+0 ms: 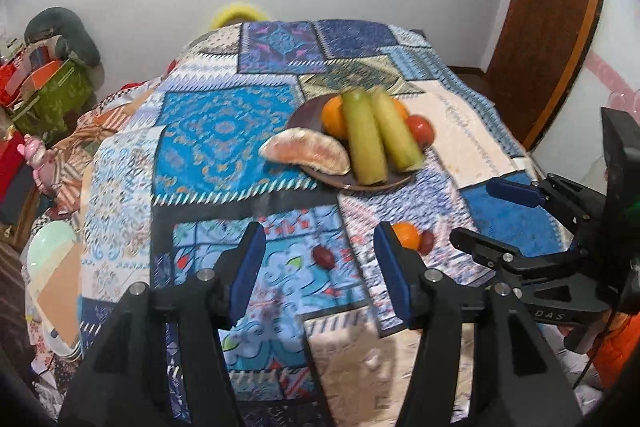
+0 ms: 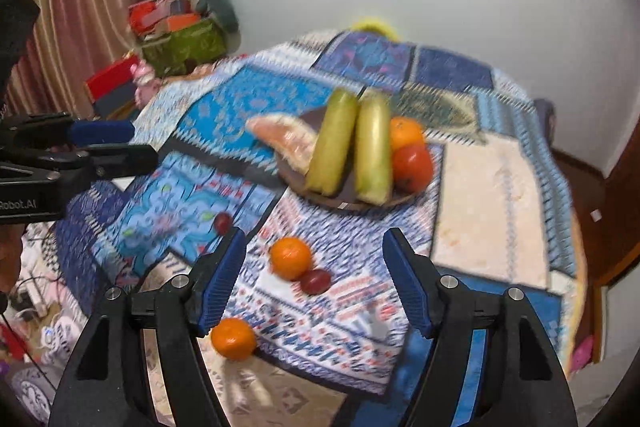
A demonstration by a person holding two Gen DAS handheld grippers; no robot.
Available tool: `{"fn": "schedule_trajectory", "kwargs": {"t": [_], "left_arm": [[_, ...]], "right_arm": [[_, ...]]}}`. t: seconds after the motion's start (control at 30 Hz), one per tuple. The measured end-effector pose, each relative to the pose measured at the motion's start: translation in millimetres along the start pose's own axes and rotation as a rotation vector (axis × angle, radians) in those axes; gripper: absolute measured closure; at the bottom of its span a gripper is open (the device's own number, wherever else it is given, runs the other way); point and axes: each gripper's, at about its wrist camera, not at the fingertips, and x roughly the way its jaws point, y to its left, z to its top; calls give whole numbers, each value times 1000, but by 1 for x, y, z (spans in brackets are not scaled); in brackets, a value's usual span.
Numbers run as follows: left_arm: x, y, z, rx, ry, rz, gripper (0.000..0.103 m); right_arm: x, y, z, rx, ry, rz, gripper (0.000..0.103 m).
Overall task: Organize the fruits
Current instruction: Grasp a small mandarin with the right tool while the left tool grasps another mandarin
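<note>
A patchwork quilt is spread under both tongs and fills most of each view. Beyond the tips of both tongs, a dark plate is seen, loaded with two long green fruits, a pale pink fruit wedge overhanging its rim, an orange and a red fruit that may be a tomato, the blur leaving this unsure. The left tongs are held partly spread with nothing between the pads; a small dark red fruit is seen on the quilt in the gap beneath. The right tongs are likewise partly spread and empty; a loose orange touching a second dark red fruit lies below the gap. Another orange is found just beside the left pad.
</note>
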Motion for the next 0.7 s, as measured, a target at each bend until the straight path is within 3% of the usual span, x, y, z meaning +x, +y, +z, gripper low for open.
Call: {"fn": "schedule_trajectory", "kwargs": {"t": [0.23, 0.3, 0.63, 0.7], "left_arm": [[15, 12, -17, -15, 33, -11, 47], [19, 13, -21, -15, 44, -11, 47], [35, 10, -34, 16, 89, -3, 47], [37, 9, -35, 17, 97, -6, 47]], "right_arm": [[38, 8, -8, -22, 95, 12, 39], [48, 11, -7, -34, 115, 25, 45], [81, 15, -4, -55, 180, 3, 59], [82, 17, -4, -61, 180, 16, 68]]}}
